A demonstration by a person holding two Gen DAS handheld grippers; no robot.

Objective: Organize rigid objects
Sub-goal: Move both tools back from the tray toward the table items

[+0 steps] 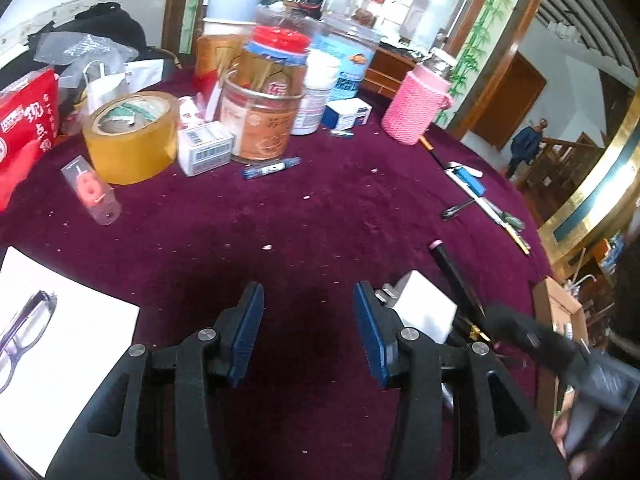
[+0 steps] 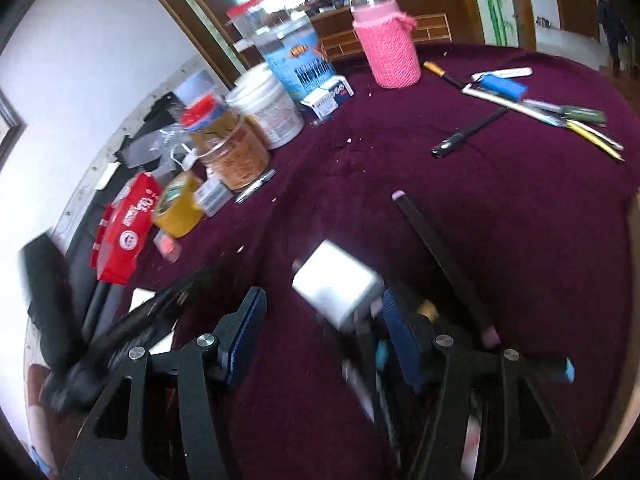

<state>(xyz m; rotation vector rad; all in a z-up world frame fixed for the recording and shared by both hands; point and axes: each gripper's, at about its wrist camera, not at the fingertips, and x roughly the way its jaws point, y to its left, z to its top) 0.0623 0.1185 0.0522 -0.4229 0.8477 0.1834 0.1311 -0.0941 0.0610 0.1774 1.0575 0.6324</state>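
Spectacles printed on white paper (image 1: pixel 60 336) appear only in our left view. Both grippers, left (image 1: pixel 308 332) and right (image 2: pixel 324 336), stand spread, empty; the white cube-shaped plug (image 2: pixel 336 280) lies at one o'clock, beside each right finger.

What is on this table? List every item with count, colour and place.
tape roll: one, yellow-brown, left.
tissue pack: one, red, far left.
jars: several, red lids, back centre.
small boxes: two, white, by the jars.
pen: one, blue, before the jars.
bottle sleeve: one, pink knit, back right.
tools and pens: several, mixed, right edge.
white block: one, near front.
glasses: one, dark, on white paper.
tablecloth: maroon.
left tongs: open, empty.
right tongs: open.
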